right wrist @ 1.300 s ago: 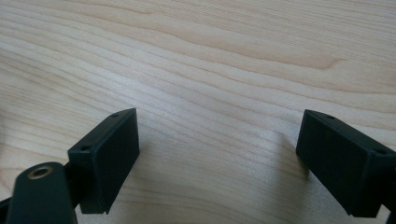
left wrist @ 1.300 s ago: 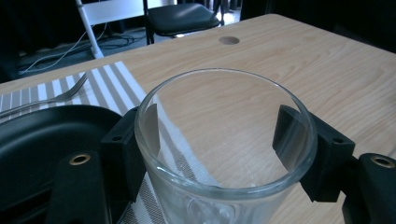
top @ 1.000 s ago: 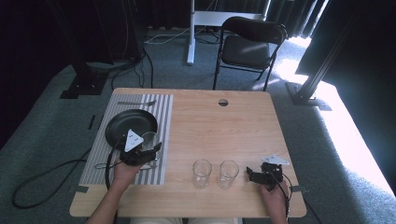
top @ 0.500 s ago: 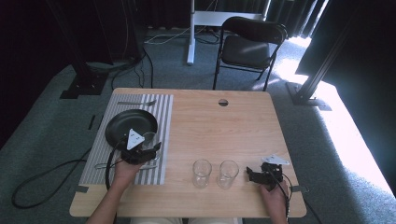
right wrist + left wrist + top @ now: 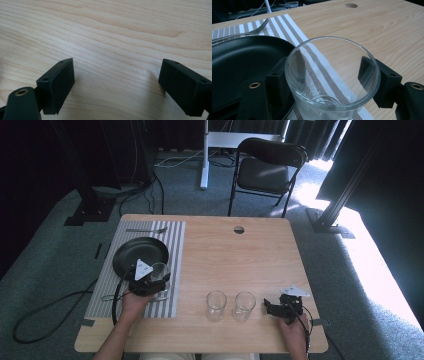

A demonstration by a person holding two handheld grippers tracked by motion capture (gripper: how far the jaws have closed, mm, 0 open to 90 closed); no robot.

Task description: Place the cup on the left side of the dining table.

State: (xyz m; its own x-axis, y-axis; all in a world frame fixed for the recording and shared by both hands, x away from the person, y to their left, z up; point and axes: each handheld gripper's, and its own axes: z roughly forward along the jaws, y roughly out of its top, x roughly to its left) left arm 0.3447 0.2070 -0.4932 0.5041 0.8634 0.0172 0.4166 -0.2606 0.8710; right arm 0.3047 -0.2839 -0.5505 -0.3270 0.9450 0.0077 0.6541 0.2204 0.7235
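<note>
On the table (image 5: 210,250), a striped mat (image 5: 177,270) toward nine o'clock; on the mat, a pan (image 5: 132,254) at its twelve o'clock end, a fork (image 5: 145,230) beyond the pan, a glass (image 5: 160,275) at the pan's four o'clock, clamped in the left gripper (image 5: 159,285); two more glasses (image 5: 216,304) side by side at six o'clock; right gripper (image 5: 268,306) at their three o'clock, jaws apart; chair (image 5: 267,167) off the table at twelve o'clock.

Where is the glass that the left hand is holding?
In the high view, the clear drinking glass is at the table's left, on the striped placemat, beside the black round plate.
</note>
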